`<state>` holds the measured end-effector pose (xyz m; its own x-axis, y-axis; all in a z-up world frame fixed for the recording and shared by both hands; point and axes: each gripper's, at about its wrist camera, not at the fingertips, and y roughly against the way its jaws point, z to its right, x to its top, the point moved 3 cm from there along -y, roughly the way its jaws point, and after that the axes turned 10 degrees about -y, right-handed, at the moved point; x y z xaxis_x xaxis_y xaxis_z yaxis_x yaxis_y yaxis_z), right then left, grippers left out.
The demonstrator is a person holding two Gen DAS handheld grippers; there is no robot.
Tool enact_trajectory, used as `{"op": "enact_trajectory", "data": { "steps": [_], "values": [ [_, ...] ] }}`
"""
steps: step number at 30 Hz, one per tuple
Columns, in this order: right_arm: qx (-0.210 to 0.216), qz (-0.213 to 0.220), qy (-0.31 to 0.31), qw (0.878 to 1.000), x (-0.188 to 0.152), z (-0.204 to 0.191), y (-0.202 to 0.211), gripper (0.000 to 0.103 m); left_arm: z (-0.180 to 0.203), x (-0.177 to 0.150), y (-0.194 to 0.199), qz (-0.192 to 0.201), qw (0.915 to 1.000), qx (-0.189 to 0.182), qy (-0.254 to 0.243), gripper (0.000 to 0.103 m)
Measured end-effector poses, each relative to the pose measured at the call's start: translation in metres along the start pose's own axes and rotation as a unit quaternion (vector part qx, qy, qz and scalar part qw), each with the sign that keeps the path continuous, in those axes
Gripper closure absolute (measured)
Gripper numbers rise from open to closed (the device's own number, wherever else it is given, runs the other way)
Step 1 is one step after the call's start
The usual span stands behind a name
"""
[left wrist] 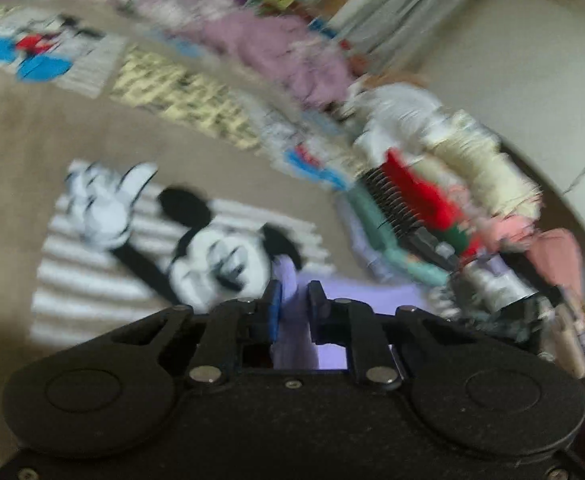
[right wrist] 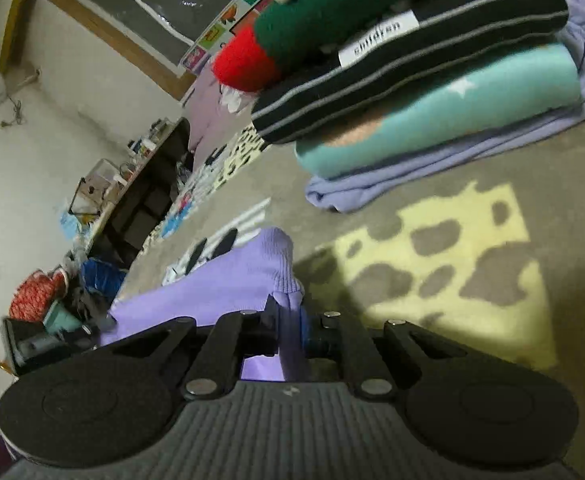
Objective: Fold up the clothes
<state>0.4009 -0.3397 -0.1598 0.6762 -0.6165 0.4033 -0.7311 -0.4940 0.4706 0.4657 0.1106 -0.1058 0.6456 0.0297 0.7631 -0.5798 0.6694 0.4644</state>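
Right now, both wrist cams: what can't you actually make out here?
- Left wrist view: motion blur smears the clothes pile; single items there can't be told apart.
- lilac garment: its lower part hides behind the right gripper body, and behind the left gripper in the left wrist view; overall shape and type unknown.
- folded stack: its top is cut by the frame edge in the right wrist view.
- Shelf clutter at far left: too small.

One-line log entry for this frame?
left gripper: shut on purple garment | right gripper: shut on purple garment | folded stack: on blanket
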Motion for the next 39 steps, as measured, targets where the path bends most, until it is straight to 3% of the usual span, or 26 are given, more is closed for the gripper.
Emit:
{"op": "enact_trajectory", "data": {
  "steps": [2, 4, 6, 7, 8, 9, 10, 13, 14, 15, 16, 17, 20, 23, 26, 30, 33, 36, 39],
  "values": [
    [-0.023, -0.004, 0.004, 1.0, -0.001, 0.003, -0.005, 0.091, -0.018, -0.003, -0.007, -0.035, 0.995, 0.092, 0.016, 0.097],
    [-0.035, -0.009, 0.008, 0.999, -0.003, 0.004, -0.009, 0.09, -0.025, -0.01, -0.005, -0.055, 0.9887, 0.139, 0.011, 0.097],
    [-0.027, -0.008, 0.009, 1.0, -0.002, 0.002, -0.006, 0.085, -0.018, -0.011, 0.005, -0.043, 0.9898, 0.135, 0.014, 0.097],
    [-0.017, -0.006, 0.008, 1.0, -0.002, 0.002, -0.004, 0.082, -0.013, -0.01, 0.011, -0.033, 0.9911, 0.128, 0.016, 0.091],
    [-0.012, -0.004, 0.008, 1.0, -0.001, 0.002, -0.003, 0.078, -0.01, -0.01, 0.012, -0.029, 0.9927, 0.115, 0.023, 0.067],
    [-0.011, -0.003, 0.006, 1.0, 0.0, 0.003, -0.001, 0.069, -0.008, -0.011, 0.011, -0.027, 0.9941, 0.099, 0.032, 0.048],
    [-0.01, -0.001, 0.005, 1.0, 0.001, 0.003, 0.0, 0.069, -0.006, -0.012, 0.01, -0.026, 0.9953, 0.084, 0.041, 0.033],
    [-0.002, 0.002, 0.008, 1.0, 0.007, -0.001, -0.002, 0.069, -0.004, -0.014, -0.006, -0.047, 0.9953, 0.064, 0.056, 0.035],
    [0.004, 0.002, 0.007, 1.0, 0.009, -0.003, -0.004, 0.069, -0.004, -0.016, -0.016, -0.06, 0.9941, 0.067, 0.061, 0.066],
    [0.013, 0.001, 0.003, 1.0, 0.011, -0.003, -0.006, 0.069, -0.004, -0.017, -0.024, -0.071, 0.993, 0.074, 0.057, 0.089],
    [0.023, -0.001, -0.001, 1.0, 0.013, -0.004, -0.009, 0.077, -0.002, -0.019, -0.029, -0.082, 0.9919, 0.084, 0.048, 0.095],
    [0.033, -0.002, -0.005, 0.999, 0.014, -0.005, -0.011, 0.088, -0.001, -0.018, -0.027, -0.071, 0.9932, 0.08, 0.046, 0.095],
    [0.062, -0.006, -0.018, 0.998, 0.02, -0.007, -0.018, 0.088, -0.005, -0.015, -0.01, -0.02, 0.9968, 0.058, 0.051, 0.096],
    [0.033, -0.034, -0.038, 0.998, 0.021, 0.017, -0.034, 0.088, -0.024, -0.031, -0.022, -0.053, 0.9933, 0.091, 0.049, 0.096],
    [0.03, -0.038, -0.053, 0.997, 0.022, 0.027, -0.037, 0.092, -0.027, -0.032, -0.025, -0.056, 0.9925, 0.099, 0.046, 0.092],
    [-0.015, -0.027, 0.03, 0.999, 0.017, 0.005, -0.036, 0.09, -0.018, -0.023, -0.014, -0.051, 0.9911, 0.122, 0.011, 0.086],
    [-0.053, 0.003, 0.104, 0.993, 0.014, -0.019, -0.022, 0.08, -0.011, -0.015, 0.007, -0.035, 0.9893, 0.141, -0.019, 0.085],
    [-0.059, 0.015, 0.183, 0.981, 0.007, -0.045, -0.006, 0.08, 0.011, -0.015, 0.026, -0.028, 0.9897, 0.129, -0.055, 0.085],
    [-0.042, 0.001, 0.239, 0.97, -0.004, -0.069, 0.007, 0.08, 0.044, -0.026, 0.03, -0.046, 0.9876, 0.098, -0.114, 0.085]
  ]
}}
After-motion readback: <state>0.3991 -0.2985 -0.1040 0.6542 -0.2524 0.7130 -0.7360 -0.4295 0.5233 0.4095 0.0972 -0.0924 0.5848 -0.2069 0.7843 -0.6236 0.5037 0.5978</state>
